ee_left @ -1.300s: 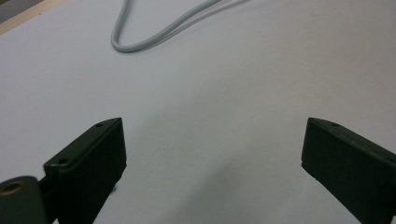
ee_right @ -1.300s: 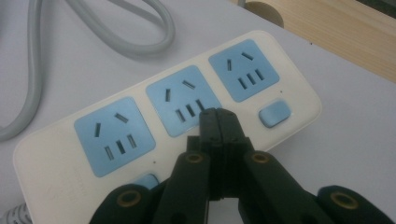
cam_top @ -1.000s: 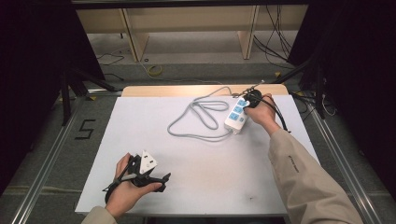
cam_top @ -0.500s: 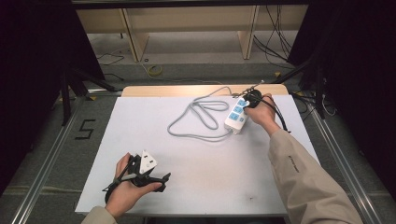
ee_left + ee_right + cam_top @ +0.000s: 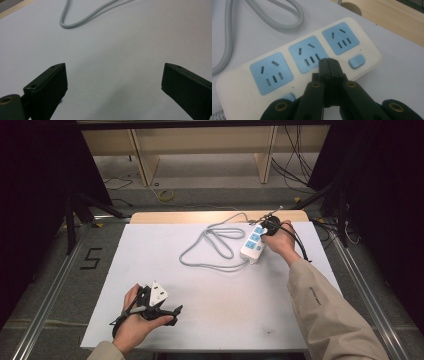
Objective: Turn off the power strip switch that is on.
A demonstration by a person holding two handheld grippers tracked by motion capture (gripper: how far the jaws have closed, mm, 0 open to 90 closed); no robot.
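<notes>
Nothing is shifting between the earlier high views and this one: both hands are staying where they were, and the power strip (image 5: 253,242) and its cord (image 5: 212,247) are lying in the same places on the counter (image 5: 215,290).

Seen from above, the right gripper (image 5: 270,226) is sitting at the far right part of the white counter, with the person's right hand (image 5: 281,240) wrapped around it and the beige sleeve (image 5: 325,315) stretching back toward the near edge. Its jaws are pressing together with nothing between them. In the right gripper view the closed tips (image 5: 328,65) are hovering over the white power strip (image 5: 299,67), at the near edge of the middle blue socket (image 5: 308,53) and just beside the small blue switch (image 5: 357,61); whether they are touching the strip cannot be told.

The grey cord is looping away from the strip toward the middle of the counter, and a bend of it (image 5: 82,20) is showing at the top of the left gripper view.

The left gripper (image 5: 172,315) is resting low at the near left of the counter, well apart from the strip, held in the left hand (image 5: 132,320). Its jaws are standing wide, with only bare white counter (image 5: 115,62) between them
</notes>
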